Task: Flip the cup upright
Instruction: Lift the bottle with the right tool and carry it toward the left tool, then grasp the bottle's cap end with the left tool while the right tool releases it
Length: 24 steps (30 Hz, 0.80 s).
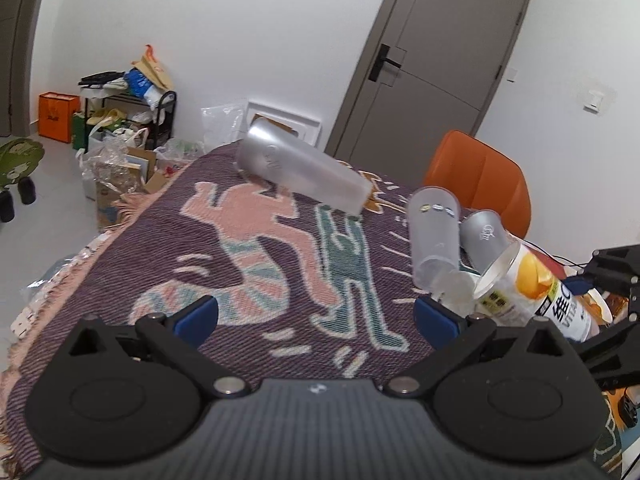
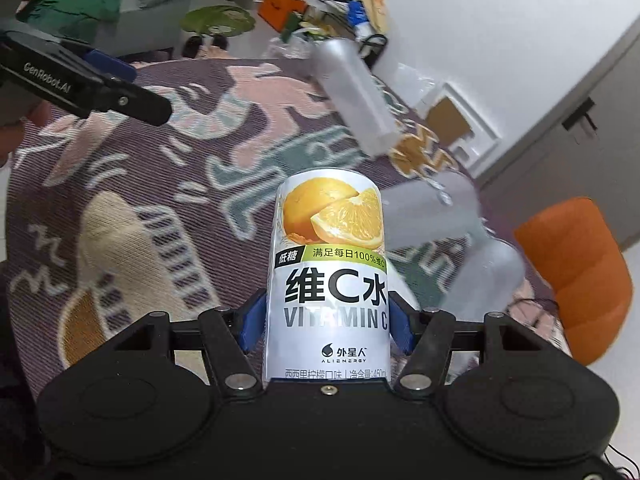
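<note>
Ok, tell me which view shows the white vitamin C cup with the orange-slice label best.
The right wrist view: the white orange-label cup fills the centre, label readable, clamped between the right hand-held gripper pads. The left wrist view shows it only at the right edge, tilted, open mouth visible.

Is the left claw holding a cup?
No, the left claw is wide open with only the blanket between its fingers.

Surface: we note a purple woven figure-patterned tablecloth point(image 1: 256, 240).
On it: frosted plastic tumblers point(image 1: 434, 236) lying tipped over.
</note>
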Available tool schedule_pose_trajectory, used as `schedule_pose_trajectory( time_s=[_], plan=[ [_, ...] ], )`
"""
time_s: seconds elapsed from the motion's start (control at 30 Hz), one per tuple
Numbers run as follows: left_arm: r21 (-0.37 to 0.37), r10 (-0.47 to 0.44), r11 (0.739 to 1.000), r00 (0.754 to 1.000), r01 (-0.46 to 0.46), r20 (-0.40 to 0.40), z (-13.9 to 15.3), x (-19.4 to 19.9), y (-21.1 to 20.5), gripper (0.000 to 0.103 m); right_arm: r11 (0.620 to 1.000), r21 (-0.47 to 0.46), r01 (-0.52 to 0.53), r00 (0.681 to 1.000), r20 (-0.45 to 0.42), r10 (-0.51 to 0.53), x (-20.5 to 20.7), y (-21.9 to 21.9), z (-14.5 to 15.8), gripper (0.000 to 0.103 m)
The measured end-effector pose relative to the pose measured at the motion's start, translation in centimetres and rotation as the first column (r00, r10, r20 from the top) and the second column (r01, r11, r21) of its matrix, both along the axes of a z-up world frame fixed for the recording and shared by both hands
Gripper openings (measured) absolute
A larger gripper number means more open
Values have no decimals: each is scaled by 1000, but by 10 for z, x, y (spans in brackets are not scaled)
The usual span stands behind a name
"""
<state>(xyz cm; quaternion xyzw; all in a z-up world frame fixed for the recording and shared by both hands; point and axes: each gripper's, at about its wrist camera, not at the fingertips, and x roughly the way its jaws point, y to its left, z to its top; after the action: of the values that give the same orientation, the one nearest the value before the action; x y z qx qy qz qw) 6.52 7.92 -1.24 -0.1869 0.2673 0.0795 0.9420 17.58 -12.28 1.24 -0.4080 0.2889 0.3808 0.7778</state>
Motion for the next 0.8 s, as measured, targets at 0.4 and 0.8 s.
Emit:
schedule_pose_trajectory(
  time_s=[0.4, 0.8],
  plan=[
    [10, 78, 997, 996, -78, -45, -10, -24, 19, 103, 992, 18, -125, 982, -137, 127, -28, 34, -32, 59],
    [-45, 57, 997, 995, -61, -84, -17, -28, 19, 103, 987, 96, -130, 971, -190, 146, -40, 36, -37, 68]
  ],
)
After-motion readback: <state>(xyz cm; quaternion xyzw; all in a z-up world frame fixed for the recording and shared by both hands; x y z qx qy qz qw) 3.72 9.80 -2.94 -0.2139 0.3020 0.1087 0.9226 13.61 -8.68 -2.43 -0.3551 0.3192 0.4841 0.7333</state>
